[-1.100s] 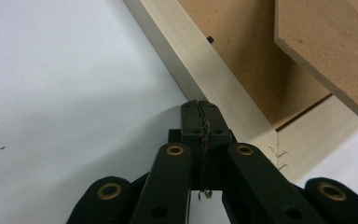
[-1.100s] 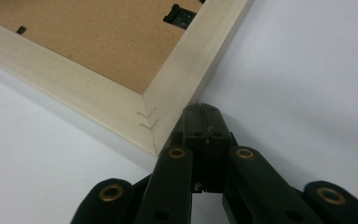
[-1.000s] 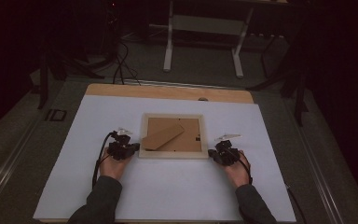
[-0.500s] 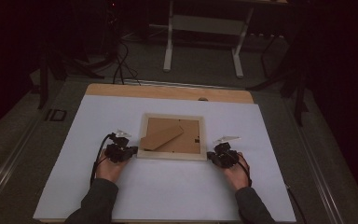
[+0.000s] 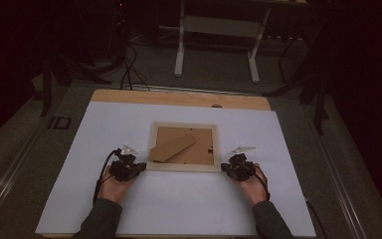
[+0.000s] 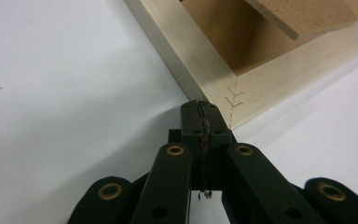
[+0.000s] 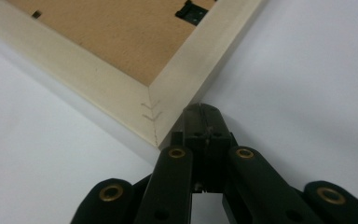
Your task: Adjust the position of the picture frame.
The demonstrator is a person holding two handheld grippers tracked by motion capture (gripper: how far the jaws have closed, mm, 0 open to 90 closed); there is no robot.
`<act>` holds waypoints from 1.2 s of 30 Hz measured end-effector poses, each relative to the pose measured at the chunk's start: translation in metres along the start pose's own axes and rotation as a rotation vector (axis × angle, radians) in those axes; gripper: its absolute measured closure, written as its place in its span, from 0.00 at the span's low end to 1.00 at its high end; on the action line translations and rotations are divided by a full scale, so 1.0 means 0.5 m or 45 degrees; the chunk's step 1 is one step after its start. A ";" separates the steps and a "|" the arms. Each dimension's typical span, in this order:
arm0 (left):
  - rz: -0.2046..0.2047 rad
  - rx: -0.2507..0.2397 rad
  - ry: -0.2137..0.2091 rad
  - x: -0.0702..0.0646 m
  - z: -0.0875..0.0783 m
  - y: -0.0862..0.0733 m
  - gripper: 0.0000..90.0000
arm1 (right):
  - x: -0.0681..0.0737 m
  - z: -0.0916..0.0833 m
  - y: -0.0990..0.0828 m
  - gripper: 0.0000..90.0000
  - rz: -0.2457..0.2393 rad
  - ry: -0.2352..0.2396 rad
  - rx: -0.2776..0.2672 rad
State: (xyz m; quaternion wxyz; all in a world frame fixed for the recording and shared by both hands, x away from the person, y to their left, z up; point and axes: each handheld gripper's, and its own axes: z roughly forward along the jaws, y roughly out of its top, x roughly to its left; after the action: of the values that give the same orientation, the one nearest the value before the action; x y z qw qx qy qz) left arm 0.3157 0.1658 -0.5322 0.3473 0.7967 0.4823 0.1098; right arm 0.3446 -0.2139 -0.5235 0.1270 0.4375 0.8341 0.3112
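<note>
In the high view, the square pale wooden picture frame (image 5: 183, 147) lies face down, brown back up, in the middle of the white table top (image 5: 179, 209). The left gripper (image 5: 135, 167) and the right gripper (image 5: 227, 168) sit at its two near corners.

In the left gripper view, the jaws are pressed together with nothing between them, their tips just beside the frame corner (image 6: 235, 100).

In the right gripper view, the jaws are also together and empty, their tips at the frame corner (image 7: 156, 116).

Left of the table (image 5: 59, 199), on the dark floor (image 5: 10, 164) at mid-left of the high view, a marking like "ID" (image 5: 59, 122). Too small to read with certainty. No other lettering legible.
</note>
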 end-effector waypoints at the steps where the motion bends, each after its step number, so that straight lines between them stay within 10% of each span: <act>1: 0.011 0.001 0.004 -0.005 0.000 0.000 1.00 | -0.003 0.000 0.000 1.00 0.016 -0.007 -0.001; 36: -0.007 -0.002 0.013 0.015 -0.022 -0.022 1.00 | 0.015 0.006 -0.005 1.00 0.058 0.079 -0.046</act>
State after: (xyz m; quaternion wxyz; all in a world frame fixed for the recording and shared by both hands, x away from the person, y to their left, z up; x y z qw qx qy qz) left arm 0.3062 0.1802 -0.5325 0.3456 0.7946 0.4861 0.1134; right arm 0.3402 -0.2077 -0.5270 0.1020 0.4441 0.8217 0.3422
